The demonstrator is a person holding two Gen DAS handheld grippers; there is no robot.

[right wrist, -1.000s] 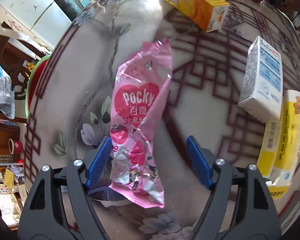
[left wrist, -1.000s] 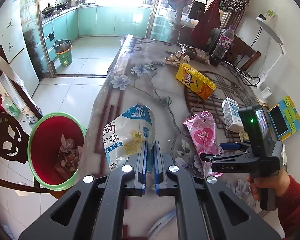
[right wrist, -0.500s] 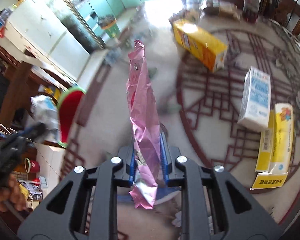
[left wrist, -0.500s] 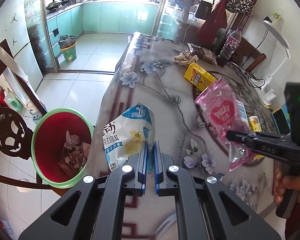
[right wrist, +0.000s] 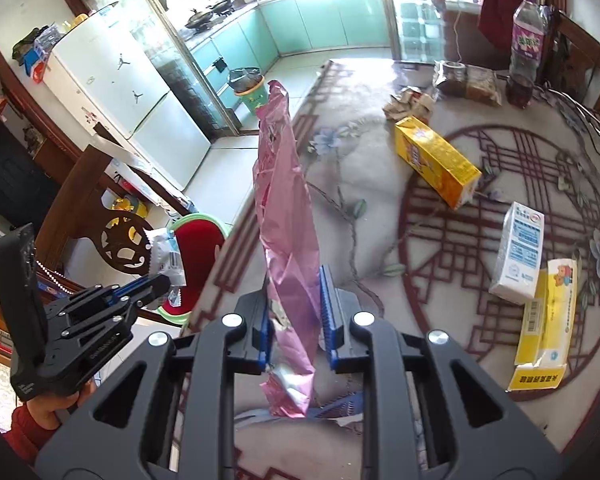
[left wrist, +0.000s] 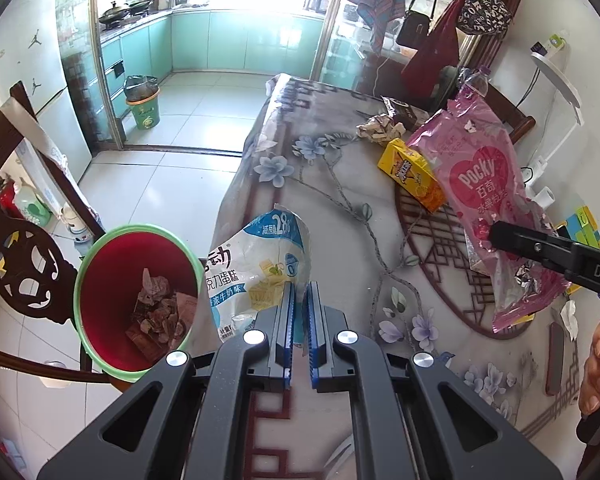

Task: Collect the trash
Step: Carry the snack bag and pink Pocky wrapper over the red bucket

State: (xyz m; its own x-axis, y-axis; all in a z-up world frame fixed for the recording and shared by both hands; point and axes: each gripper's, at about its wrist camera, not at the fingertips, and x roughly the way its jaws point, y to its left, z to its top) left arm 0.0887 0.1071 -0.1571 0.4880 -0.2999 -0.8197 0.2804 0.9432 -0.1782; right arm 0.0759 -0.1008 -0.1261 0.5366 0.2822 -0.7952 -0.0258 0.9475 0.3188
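Note:
My left gripper (left wrist: 299,300) is shut on a white and blue snack bag (left wrist: 256,268), held above the table's left edge beside the red bin with a green rim (left wrist: 136,300). The bin holds crumpled scraps. My right gripper (right wrist: 294,300) is shut on a pink Pocky wrapper (right wrist: 286,208), lifted upright over the table; the wrapper also shows in the left wrist view (left wrist: 484,196). The left gripper and its bag appear in the right wrist view (right wrist: 156,280), in front of the bin (right wrist: 196,236).
On the floral tablecloth (right wrist: 360,168) lie a yellow box (right wrist: 436,160), a white and blue carton (right wrist: 518,252), a yellow flat box (right wrist: 544,316), crumpled paper (right wrist: 408,102), a dark bag (right wrist: 468,80) and a bottle (right wrist: 524,48). A carved chair (left wrist: 16,256) stands by the bin.
My right gripper closed on the Pocky wrapper and lifted it off the table, then swung it higher and leftward. The left gripper stayed shut on its bag, rising slightly.

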